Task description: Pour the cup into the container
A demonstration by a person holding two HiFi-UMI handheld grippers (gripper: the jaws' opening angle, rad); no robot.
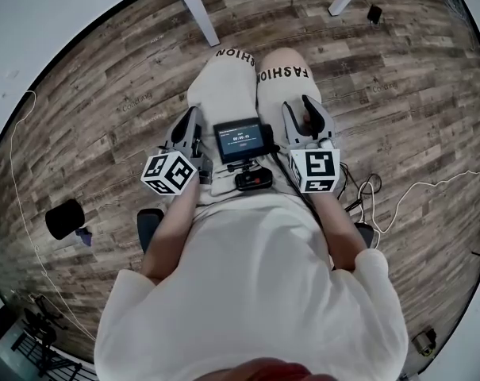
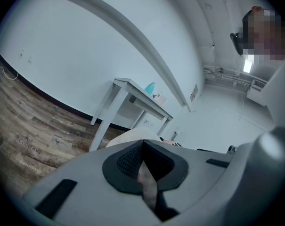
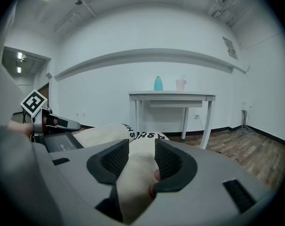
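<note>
Across the room stands a white table carrying a teal cup and a pale container side by side. The left gripper view shows the same table with the teal cup on it. Both grippers rest over the seated person's lap, far from the table. My left gripper has its pads meeting at the tips, with nothing held. On the right, my gripper stands open with a gap between its pads; only the trouser leg shows behind it.
A small screen device sits on the lap between the grippers. Two white table legs stand ahead on the wood floor. Cables trail at the right, and a black object lies at the left.
</note>
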